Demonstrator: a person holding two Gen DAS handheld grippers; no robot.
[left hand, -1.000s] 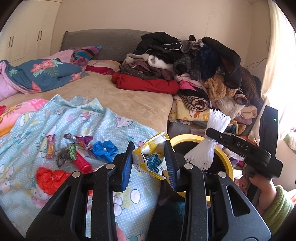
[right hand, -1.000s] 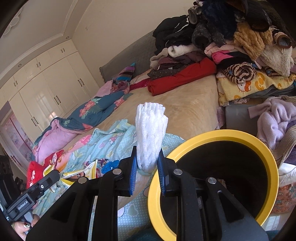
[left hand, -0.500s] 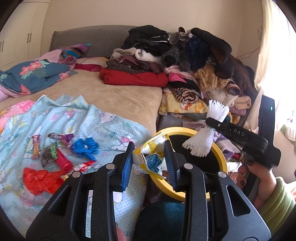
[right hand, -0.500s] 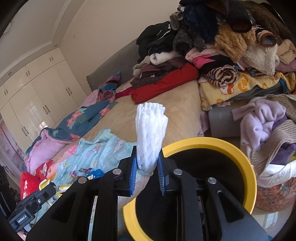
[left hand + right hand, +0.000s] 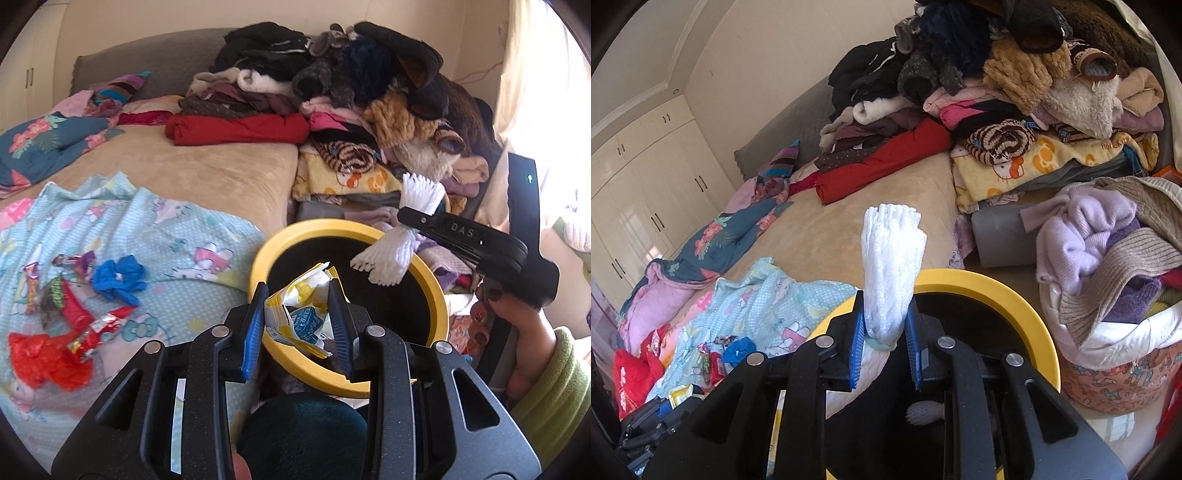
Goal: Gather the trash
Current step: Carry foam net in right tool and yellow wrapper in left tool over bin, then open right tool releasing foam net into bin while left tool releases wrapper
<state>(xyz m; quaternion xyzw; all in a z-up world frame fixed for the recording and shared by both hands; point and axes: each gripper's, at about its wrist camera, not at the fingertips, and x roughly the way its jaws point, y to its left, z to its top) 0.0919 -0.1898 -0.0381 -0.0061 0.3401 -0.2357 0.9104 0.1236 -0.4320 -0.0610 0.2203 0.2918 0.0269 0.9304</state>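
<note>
Evidently, in the left wrist view a yellow snack wrapper (image 5: 301, 314) is clamped by the left gripper (image 5: 297, 325) over the yellow-rimmed bin (image 5: 436, 291), poised for dropping. In the right wrist view, white foam netting (image 5: 890, 273) is pinched by the right gripper (image 5: 884, 345) above the same bin (image 5: 1015, 295); more wrappers (image 5: 714, 360) are left on the bed (image 5: 831, 236).

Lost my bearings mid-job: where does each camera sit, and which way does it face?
Left wrist: on the left tool, facing the bed and yellow bin; it grips a yellow wrapper; the right hand shows.
Right wrist: on the right tool, facing the bed and wardrobe; it grips white foam netting; the left tool shows lower left.
Shared: bin, netting, blue trash, clothes pile.
</note>
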